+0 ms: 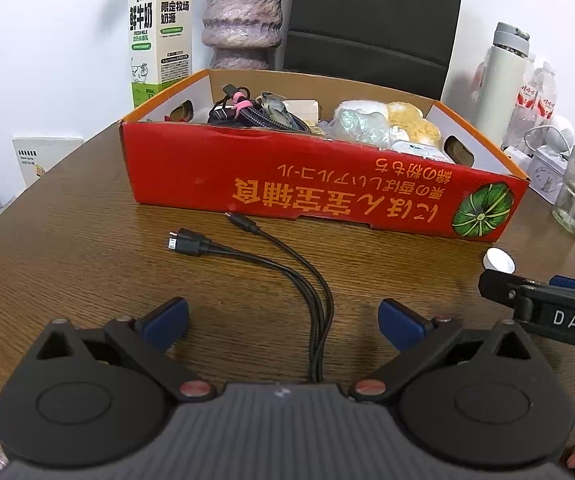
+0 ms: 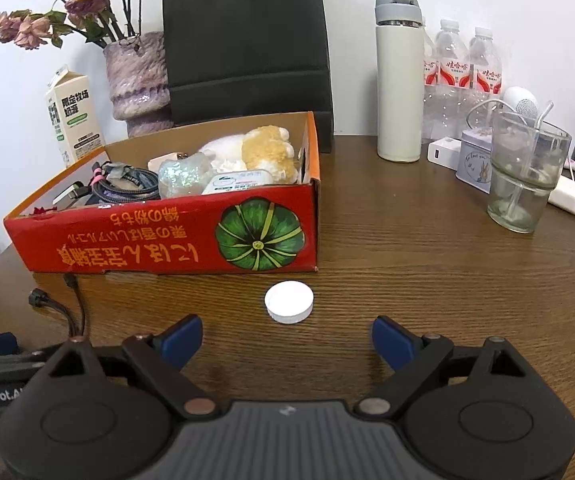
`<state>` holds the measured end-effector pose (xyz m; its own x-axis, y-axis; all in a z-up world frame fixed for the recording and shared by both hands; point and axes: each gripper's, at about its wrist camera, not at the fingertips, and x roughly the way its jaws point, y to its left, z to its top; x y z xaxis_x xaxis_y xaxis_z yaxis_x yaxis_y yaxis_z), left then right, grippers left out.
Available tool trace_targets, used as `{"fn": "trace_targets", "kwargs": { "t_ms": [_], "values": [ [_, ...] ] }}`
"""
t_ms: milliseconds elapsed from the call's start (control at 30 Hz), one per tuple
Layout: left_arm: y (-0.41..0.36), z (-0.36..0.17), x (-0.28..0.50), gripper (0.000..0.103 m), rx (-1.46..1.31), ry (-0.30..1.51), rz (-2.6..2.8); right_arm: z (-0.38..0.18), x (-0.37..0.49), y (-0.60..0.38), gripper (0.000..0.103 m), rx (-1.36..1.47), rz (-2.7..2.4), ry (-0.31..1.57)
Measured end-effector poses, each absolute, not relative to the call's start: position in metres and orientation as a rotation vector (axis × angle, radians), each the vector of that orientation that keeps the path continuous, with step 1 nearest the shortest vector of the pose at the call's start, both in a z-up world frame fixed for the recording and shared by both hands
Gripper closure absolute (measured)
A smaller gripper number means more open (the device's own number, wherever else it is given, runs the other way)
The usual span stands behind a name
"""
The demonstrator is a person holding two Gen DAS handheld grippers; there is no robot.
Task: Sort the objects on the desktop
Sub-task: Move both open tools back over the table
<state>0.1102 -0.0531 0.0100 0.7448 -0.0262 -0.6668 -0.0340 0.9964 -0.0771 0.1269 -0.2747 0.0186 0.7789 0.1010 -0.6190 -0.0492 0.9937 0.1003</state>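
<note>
A red cardboard box (image 1: 327,196) (image 2: 159,240) sits on the wooden table, holding cables, a plush toy and small packets. In front of it lies a black multi-head charging cable (image 1: 287,264) (image 2: 67,304). My left gripper (image 1: 283,320) stands open just above the table, and the cable runs between its blue pads without touching them. A white round cap (image 2: 288,302) (image 1: 498,260) rests near the box's right corner. My right gripper (image 2: 286,340) is open just short of the cap, nothing between its fingers. Its finger (image 1: 535,300) shows at the right of the left wrist view.
Behind the box stand a milk carton (image 1: 159,36), a purple vase (image 2: 137,80) with dried roses and a black bag (image 2: 247,40). To the right are a white thermos (image 2: 399,80), water bottles (image 2: 467,72), a small tin (image 2: 474,158) and a glass (image 2: 525,176) with a straw.
</note>
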Motion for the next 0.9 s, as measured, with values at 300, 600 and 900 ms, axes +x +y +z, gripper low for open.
{"fn": "trace_targets", "kwargs": {
  "t_ms": [300,600,900],
  "values": [
    [-0.052,0.009,0.110,0.000,-0.088,0.728,0.046,0.019,0.127,-0.277,0.011,0.088,0.079,0.671],
    [-0.055,0.009,0.110,0.003,-0.072,0.722,0.066,0.021,0.124,-0.275,0.011,0.058,0.066,0.643],
    [-0.043,0.024,0.093,0.009,-0.028,0.674,0.077,0.023,0.128,-0.283,0.011,0.031,0.065,0.616]
  ]
}}
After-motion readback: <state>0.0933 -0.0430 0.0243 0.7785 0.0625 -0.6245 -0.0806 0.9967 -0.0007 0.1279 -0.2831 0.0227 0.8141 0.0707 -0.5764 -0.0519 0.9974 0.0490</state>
